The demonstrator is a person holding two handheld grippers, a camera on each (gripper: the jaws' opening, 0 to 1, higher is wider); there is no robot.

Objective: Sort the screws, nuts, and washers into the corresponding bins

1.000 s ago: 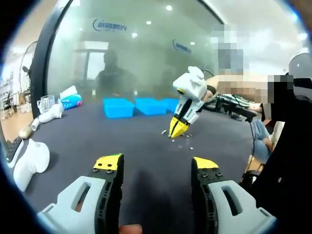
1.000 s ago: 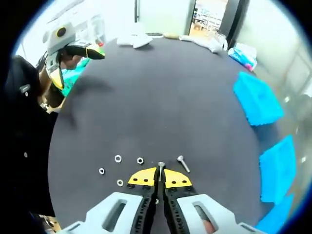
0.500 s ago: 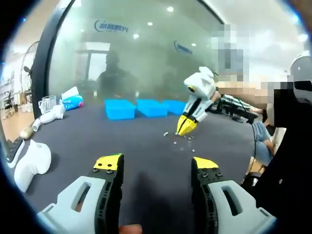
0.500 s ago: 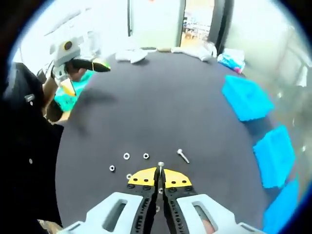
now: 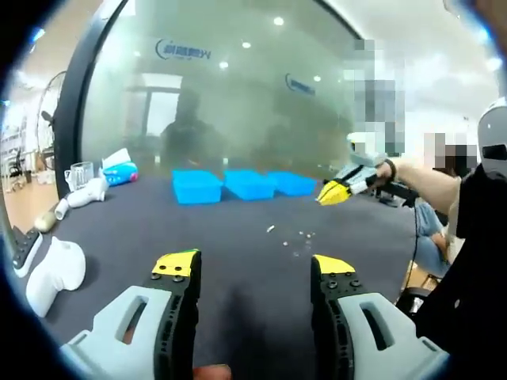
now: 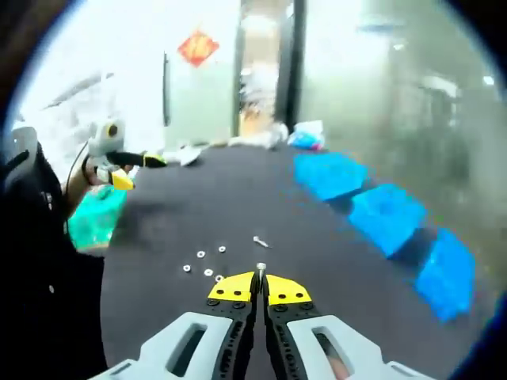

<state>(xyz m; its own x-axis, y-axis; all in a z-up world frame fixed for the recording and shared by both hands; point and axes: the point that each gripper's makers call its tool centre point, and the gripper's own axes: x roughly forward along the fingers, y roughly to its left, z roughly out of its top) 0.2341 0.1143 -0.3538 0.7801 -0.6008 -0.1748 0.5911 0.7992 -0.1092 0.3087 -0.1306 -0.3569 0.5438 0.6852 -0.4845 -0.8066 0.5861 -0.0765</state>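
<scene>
Left gripper view: three blue bins [image 5: 242, 184] stand in a row at the far side of the dark tabletop [image 5: 238, 245]; from this low angle their insides cannot be seen. The left gripper [image 5: 253, 265] has its jaws wide apart, holding nothing. Small loose parts [image 5: 299, 234] lie scattered on the tabletop beyond it, with one screw [image 5: 270, 229] just to their left. The right gripper [image 5: 333, 192] hangs in the air above the tabletop, near the bins. White objects [image 5: 51, 273] sit at the left edge.

Right gripper view: the right gripper [image 6: 260, 283] has its jaws closed on a screw [image 6: 261, 270], whose head sticks up between the yellow tips. The bins [image 6: 388, 218] appear from above, but blur hides any contents. Four small ring-shaped parts [image 6: 203, 264] and a loose screw [image 6: 260, 241] rest on the tabletop [image 6: 238, 214], well apart from the bins. The left gripper [image 6: 119, 162] shows far left.
</scene>
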